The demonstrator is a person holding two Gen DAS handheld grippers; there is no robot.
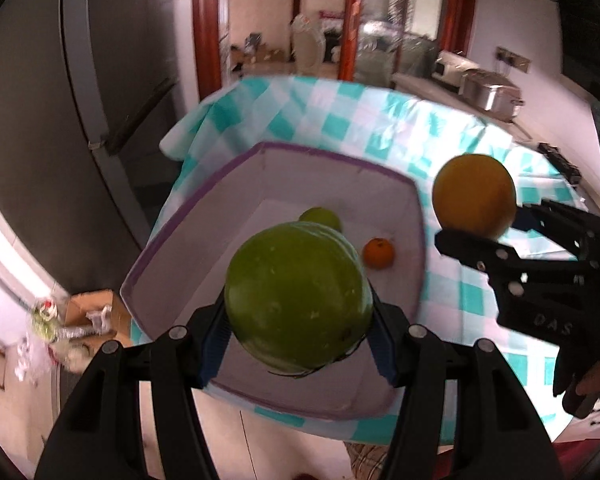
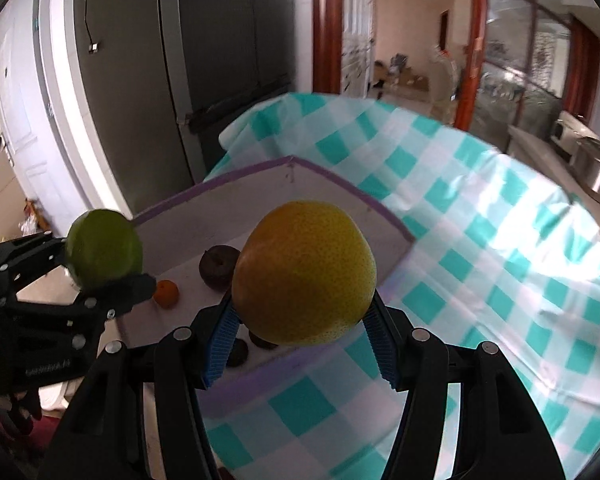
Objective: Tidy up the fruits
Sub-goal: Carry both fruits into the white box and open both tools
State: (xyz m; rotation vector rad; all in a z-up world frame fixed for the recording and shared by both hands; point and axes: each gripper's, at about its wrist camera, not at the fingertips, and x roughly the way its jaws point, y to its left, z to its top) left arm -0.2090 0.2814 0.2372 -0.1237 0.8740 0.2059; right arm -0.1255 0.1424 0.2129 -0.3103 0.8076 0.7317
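Green fruit (image 1: 298, 300) sits pinched in the left gripper (image 1: 300, 344), hanging right over the open box (image 1: 204, 216), so that one looks ready to go straight down; yellow pear (image 2: 304, 272) is pinched in the right gripper (image 2: 300, 344), off the box's right side above the checked cloth (image 2: 480, 220), so it likely needs to shift left over the rim first. Left hand is the nearer one to the drop spot. Inside the box: a small orange (image 1: 377, 253), another green fruit (image 1: 320, 218) partly hidden, and in the right cam a few dark round fruits (image 2: 219, 266). Box stands on the cloth-covered table, w/ a dark fridge (image 2: 220, 60) behind
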